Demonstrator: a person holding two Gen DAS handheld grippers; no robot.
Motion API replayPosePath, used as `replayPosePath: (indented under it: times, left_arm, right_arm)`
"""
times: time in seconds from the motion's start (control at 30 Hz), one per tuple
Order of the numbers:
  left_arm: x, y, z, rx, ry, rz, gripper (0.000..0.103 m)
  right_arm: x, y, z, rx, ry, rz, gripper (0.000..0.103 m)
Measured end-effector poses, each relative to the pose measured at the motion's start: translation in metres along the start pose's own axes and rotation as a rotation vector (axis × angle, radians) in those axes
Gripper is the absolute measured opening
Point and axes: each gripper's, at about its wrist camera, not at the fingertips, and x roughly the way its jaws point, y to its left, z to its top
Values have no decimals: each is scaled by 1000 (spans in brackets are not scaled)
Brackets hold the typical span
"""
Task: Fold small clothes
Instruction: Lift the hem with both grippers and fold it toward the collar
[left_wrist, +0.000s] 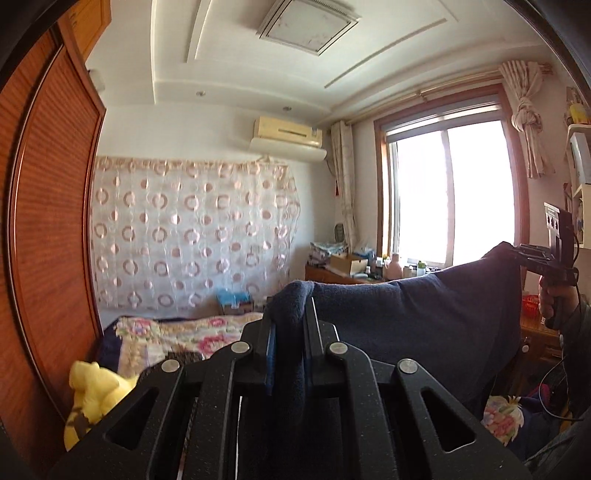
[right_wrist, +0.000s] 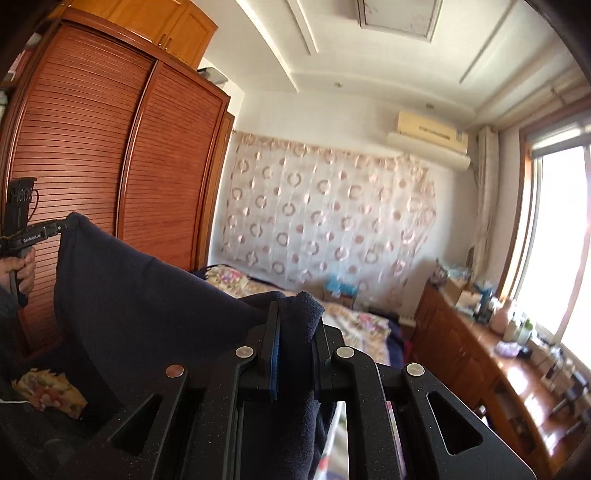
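Note:
A dark navy cloth (left_wrist: 424, 321) hangs stretched in the air between my two grippers, above the bed. In the left wrist view my left gripper (left_wrist: 291, 306) is shut on one bunched corner of it. The right gripper (left_wrist: 515, 252) holds the far corner at the right, with a hand on its grip. In the right wrist view my right gripper (right_wrist: 297, 314) is shut on its corner of the navy cloth (right_wrist: 147, 295). From there the cloth runs left to the left gripper (right_wrist: 72, 221). The cloth's lower edge hangs out of sight below.
A bed with a floral quilt (left_wrist: 192, 332) lies below and ahead. A tall wooden wardrobe (right_wrist: 92, 166) stands on the left, with a yellow plush toy (left_wrist: 92, 391) near it. A cluttered wooden dresser (right_wrist: 480, 354) runs under the window (left_wrist: 450, 192) on the right.

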Motion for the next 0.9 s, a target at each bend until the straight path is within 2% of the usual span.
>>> replayPosePath:
  times: [0.17,0.33,0.53,0.6,0.77,0.9]
  left_arm:
    - [-10,-1,25,45,-59,24,12]
    - [-9,2,28,57,-70,43,12]
    - [44,19,11,58,-1,89,12]
    - [66,26,1,55,27,106,12]
    - [149,56,-38,43,153,146,12]
    - [222,81,-70,71,239,188,15]
  right_arm:
    - [-17,12,26,-60,-82,-60,12]
    - [-12,13,31,-70,-84,-75,12]
    - [24,12,12,-49,-48,-65,12]
    - [33,3,22,-64,-22,-78,12]
    - [103,-7,22,-62,73,-88,12]
    - [196,-22,7,-40,182,-82,13]
